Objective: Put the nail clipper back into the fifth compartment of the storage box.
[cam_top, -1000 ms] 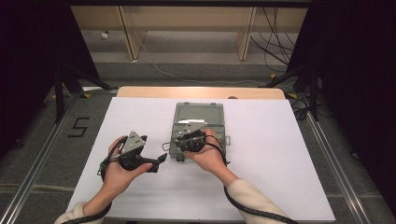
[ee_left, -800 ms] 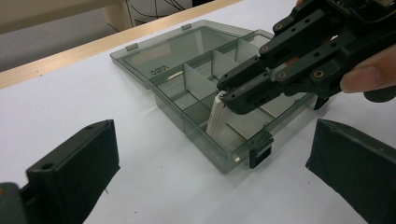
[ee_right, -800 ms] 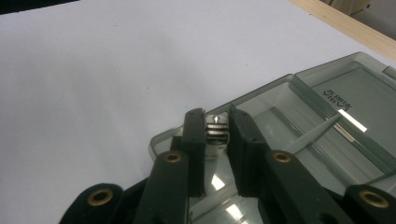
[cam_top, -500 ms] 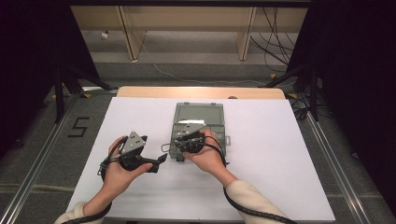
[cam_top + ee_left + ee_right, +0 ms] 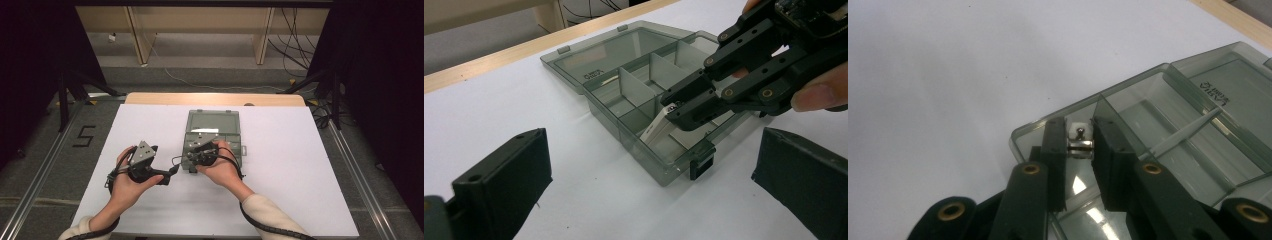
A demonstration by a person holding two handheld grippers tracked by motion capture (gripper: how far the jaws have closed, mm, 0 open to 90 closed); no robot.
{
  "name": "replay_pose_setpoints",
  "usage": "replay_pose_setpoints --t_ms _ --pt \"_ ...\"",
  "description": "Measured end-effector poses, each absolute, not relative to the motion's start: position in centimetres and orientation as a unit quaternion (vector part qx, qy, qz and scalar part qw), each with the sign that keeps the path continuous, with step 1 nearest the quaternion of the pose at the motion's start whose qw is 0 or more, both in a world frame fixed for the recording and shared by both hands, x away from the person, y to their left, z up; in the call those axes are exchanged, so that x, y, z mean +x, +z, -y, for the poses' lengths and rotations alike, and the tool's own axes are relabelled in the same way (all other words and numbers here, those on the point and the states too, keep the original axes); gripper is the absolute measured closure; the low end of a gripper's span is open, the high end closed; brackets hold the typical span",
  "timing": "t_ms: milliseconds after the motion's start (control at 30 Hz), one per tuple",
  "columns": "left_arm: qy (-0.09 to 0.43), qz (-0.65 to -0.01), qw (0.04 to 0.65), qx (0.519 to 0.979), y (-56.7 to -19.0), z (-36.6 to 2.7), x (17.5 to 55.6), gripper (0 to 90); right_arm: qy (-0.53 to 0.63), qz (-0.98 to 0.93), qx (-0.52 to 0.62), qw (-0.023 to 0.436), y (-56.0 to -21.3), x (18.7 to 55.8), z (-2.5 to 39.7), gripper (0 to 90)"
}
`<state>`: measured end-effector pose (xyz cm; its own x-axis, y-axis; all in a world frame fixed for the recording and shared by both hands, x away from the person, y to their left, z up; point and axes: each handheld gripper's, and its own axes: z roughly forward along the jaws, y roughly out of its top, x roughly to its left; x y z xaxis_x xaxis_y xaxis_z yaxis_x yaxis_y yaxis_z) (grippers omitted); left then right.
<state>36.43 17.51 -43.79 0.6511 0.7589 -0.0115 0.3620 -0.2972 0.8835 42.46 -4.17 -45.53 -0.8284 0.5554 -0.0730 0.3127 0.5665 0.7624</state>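
Observation:
A smoky grey compartment box [image 5: 214, 121] lies open in the middle of the white table, its lid flat on the far side. My right gripper [image 5: 190, 159] hovers over the box's near left corner, shut on a small white-and-metal part [image 5: 1081, 146]. In the left gripper view that part [image 5: 655, 129] slants down into the nearest compartment of the box [image 5: 631, 87], under the right gripper [image 5: 676, 107]. My left gripper [image 5: 171, 173] is just left of the box, low over the table. Its jaws stand wide open around nothing [image 5: 649, 185], aimed at the box's latch corner.
White sheet [image 5: 295, 170] covers the table, with bare room left and right of the box. The wooden table edge [image 5: 215, 98] runs along the back. The box's other compartments [image 5: 1168, 130] look bare. A black latch [image 5: 700, 164] sits on the box's near wall.

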Motion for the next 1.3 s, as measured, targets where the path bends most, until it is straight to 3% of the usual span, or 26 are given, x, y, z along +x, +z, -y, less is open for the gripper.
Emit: replay_pose_setpoints --t_ms 500,700,833,1300 --pt "0.210 -0.362 0.471 0.777 -43.8 -17.6 36.5 0.8 0.416 -0.853 0.280 0.146 -44.8 43.1 5.0 58.8" --pt "0.206 -0.366 0.471 0.775 -43.9 -17.5 36.5 1.1 0.427 -0.832 0.316 0.158 -43.6 44.0 7.1 41.9" --pt "0.207 -0.367 0.472 0.775 -43.9 -17.5 36.5 1.2 0.428 -0.820 0.340 0.168 -43.3 44.5 8.7 35.7" --pt "0.206 -0.370 0.472 0.773 -44.1 -17.6 36.8 1.8 0.435 -0.783 0.404 0.188 -43.2 45.5 14.6 29.2"
